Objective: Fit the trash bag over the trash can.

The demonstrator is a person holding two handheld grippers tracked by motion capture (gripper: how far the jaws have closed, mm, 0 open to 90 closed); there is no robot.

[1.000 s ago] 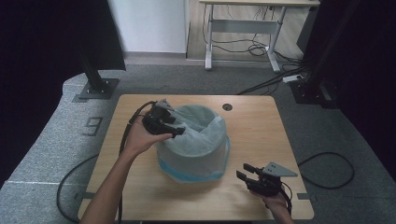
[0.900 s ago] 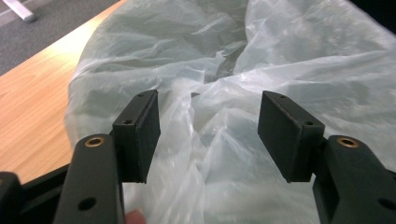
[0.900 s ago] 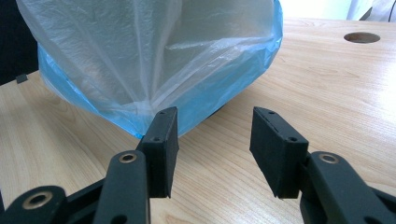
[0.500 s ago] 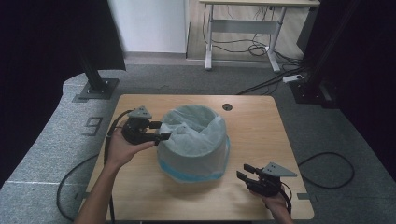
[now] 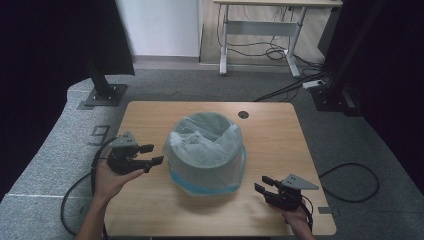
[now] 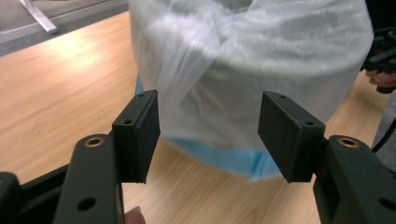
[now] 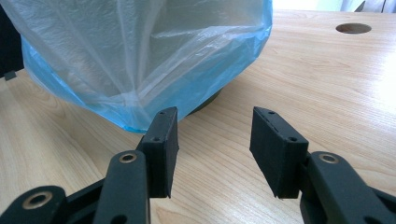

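Black and two-jawed, the left gripper (image 5: 151, 155) sits just left of the round grey bin (image 5: 205, 150), held in the person's left hand (image 5: 112, 177) over the light wooden table (image 5: 150, 210); its jaws stand wide apart with nothing between them and point at the bin's side, close to it but not touching. In the left gripper view the same gripper (image 6: 208, 133) faces the bin's wall, where the thin translucent plastic liner (image 6: 243, 70) drapes over the grey wall and a pale blue edge of it gathers at the foot. The bin stands upright at the middle of the table, the liner (image 5: 197, 145) folded over its rim and hanging down all round to the tabletop. Behind the bin and a little right, a small round hole (image 5: 243, 114) is cut in the table. Right of the bin and nearer the person, well apart from it, the right gripper (image 5: 263, 185) rests low over the table in the right hand (image 5: 295, 217), jaws spread and empty, aimed towards the bin's base. In the right gripper view its jaws (image 7: 212, 140) frame bare wood just short of the blue liner hem (image 7: 140, 100).
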